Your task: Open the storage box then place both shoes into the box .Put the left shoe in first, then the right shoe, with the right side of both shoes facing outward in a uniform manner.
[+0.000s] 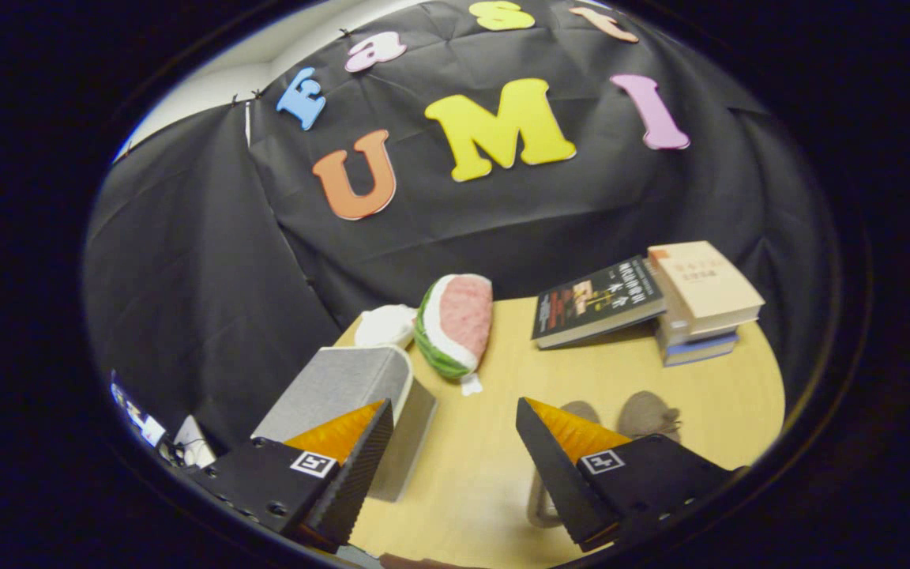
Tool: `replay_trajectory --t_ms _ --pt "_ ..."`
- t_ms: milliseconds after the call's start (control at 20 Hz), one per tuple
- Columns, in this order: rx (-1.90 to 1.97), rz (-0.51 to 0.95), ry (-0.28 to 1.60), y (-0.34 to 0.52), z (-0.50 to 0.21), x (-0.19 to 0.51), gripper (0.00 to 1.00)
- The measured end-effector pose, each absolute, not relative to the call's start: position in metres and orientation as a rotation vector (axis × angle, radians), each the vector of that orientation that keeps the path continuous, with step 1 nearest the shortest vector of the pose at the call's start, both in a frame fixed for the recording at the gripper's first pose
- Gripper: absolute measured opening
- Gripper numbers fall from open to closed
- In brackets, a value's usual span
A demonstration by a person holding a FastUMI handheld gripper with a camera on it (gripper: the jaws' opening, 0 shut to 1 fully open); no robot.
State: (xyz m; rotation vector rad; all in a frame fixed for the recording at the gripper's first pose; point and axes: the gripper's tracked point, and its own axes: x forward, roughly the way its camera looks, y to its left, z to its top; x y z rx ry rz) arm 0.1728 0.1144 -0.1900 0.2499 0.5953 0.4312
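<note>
Gripper (pixel 447 466) hung above the wooden table (pixel 486 450), fingers spread wide with bare tabletop showing between them, pinching nothing. Grey storage box (pixel 344 395) stood on the table just ahead of the left finger, which covered its near corner; lid appeared closed, though the front face was hard to make out. Two grey shoes (pixel 629 415) lay on the table to the right of the box, just beyond the right finger; that finger hid most of the nearer one, so only the toe ends were readable and which shoe was left or right could not be told. Beyond the box sat a watermelon-slice plush (pixel 455 324) with a white soft object (pixel 384 324) beside it, partly hidden behind the box. Farther right of the box, a dark book (pixel 597 300) leaned against a stack of books (pixel 700 300).
</note>
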Motion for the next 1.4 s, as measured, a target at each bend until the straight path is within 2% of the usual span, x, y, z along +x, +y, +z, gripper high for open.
replay_trajectory --t_ms 200,450,850,950,1400 --pt "0.358 0.625 0.729 0.18 -0.223 0.185 0.96" --pt "0.539 0.706 0.916 0.219 -0.275 0.213 0.95" --pt "0.876 0.855 1.106 0.234 -0.299 0.206 0.93" --pt "0.922 0.868 1.119 0.24 -0.294 0.206 0.71" --pt "0.798 0.851 1.084 0.225 -0.275 0.199 0.14"
